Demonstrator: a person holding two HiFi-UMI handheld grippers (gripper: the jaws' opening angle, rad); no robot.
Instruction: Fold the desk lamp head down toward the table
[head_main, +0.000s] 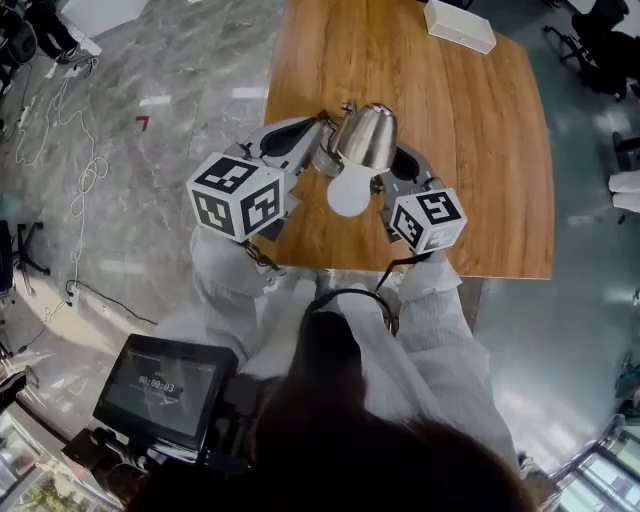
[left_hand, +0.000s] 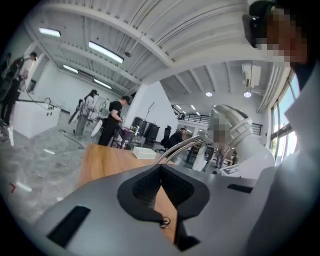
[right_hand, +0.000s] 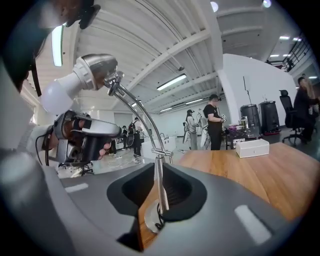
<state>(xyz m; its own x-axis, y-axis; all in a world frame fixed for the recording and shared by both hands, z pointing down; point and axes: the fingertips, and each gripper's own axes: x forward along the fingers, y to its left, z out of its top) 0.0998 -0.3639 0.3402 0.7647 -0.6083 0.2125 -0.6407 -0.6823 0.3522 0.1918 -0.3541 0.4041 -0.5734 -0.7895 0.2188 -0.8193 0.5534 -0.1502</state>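
Note:
A chrome desk lamp stands near the front edge of the wooden table (head_main: 480, 150). Its head (head_main: 368, 135) is raised and tilted, and the white bulb (head_main: 350, 192) faces toward me. My left gripper (head_main: 312, 138) is just left of the head, jaws shut and empty (left_hand: 161, 169); the curved lamp arm (left_hand: 184, 145) shows beyond them. My right gripper (head_main: 405, 165) is at the head's right side. In the right gripper view its jaws (right_hand: 156, 172) stand slightly apart, and the upright lamp post (right_hand: 159, 185) and round base (right_hand: 149, 220) show in the gap.
A white box (head_main: 459, 25) lies at the table's far end. Several people stand on the grey floor beyond the table (right_hand: 212, 122). A monitor (head_main: 160, 385) sits low at my left, and cables trail over the floor (head_main: 85, 180).

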